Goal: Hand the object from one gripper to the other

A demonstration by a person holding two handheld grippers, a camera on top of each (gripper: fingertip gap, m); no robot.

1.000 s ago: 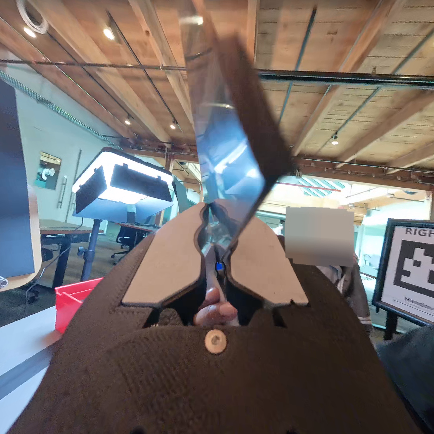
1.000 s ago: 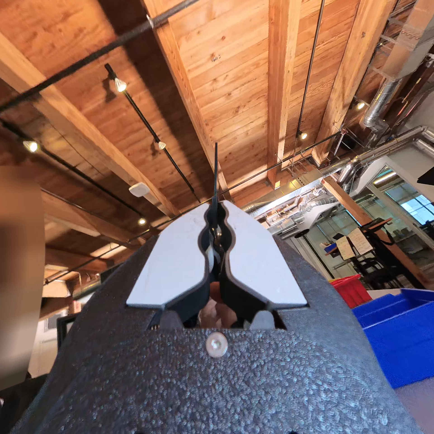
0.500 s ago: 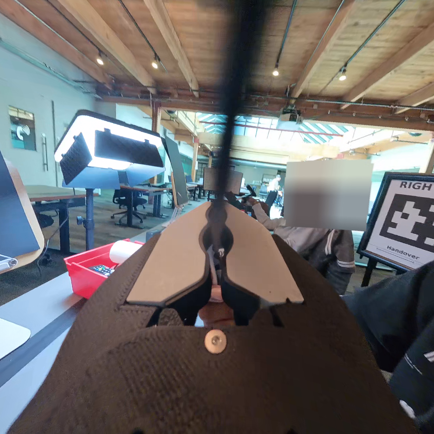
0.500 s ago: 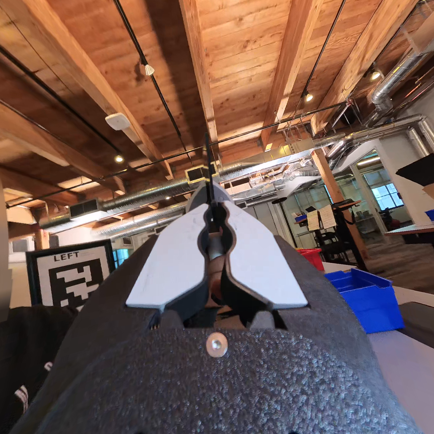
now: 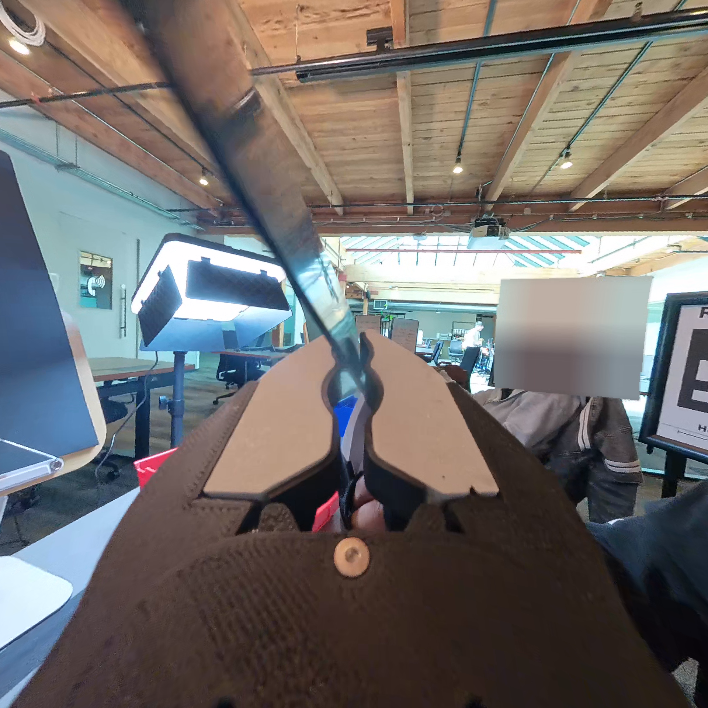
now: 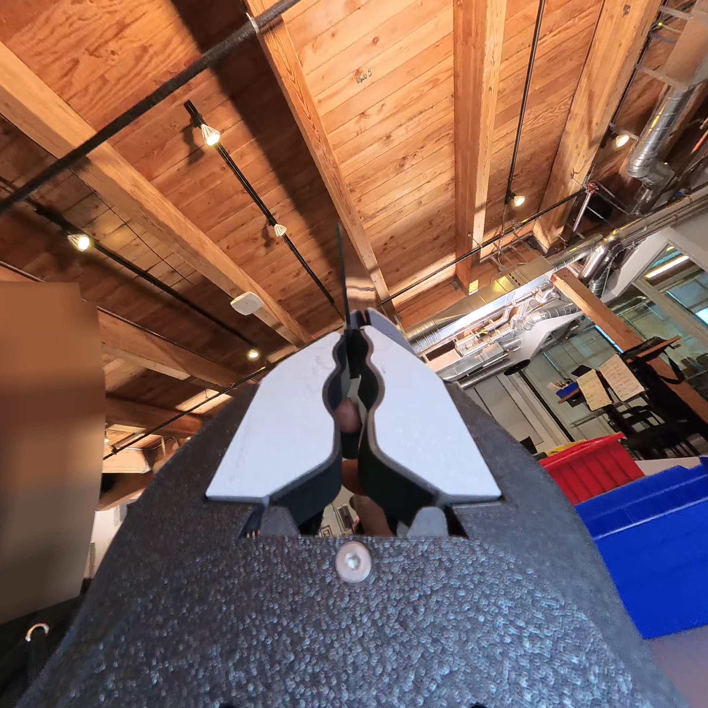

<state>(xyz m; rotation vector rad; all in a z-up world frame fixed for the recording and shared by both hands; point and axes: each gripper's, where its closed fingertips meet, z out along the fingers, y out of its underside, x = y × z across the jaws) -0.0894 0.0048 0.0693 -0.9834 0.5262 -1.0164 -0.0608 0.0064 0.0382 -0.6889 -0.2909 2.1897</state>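
Note:
A thin, flat, dark glossy sheet (image 5: pixel 268 184) sticks out of my left gripper (image 5: pixel 354 344), which is shut on its lower end. The sheet leans up and to the left across the view. In the right wrist view my right gripper (image 6: pixel 354 333) is shut on a thin black sheet (image 6: pixel 343 276) seen edge-on, standing up from the tips. A grey finger tip of another gripper (image 6: pixel 377 320) shows just behind my right tips. I cannot tell whether both grippers hold the same sheet. A person's fingertip shows between the jaws in both views.
Both views point up at a wooden beam ceiling. The left wrist view shows a lit light panel on a stand (image 5: pixel 207 291), a red bin (image 5: pixel 153 467), a seated person in a jacket (image 5: pixel 555 440) and a framed sign (image 5: pixel 685 375). A blue bin (image 6: pixel 651 536) and a red bin (image 6: pixel 590 471) are at the right. Spacing between my two grippers at the tips: around 5 centimetres.
In the left wrist view the sheet went from edge-on and upright to leaning up-left. The right wrist view tilted back up toward the ceiling. Both grippers stayed shut.

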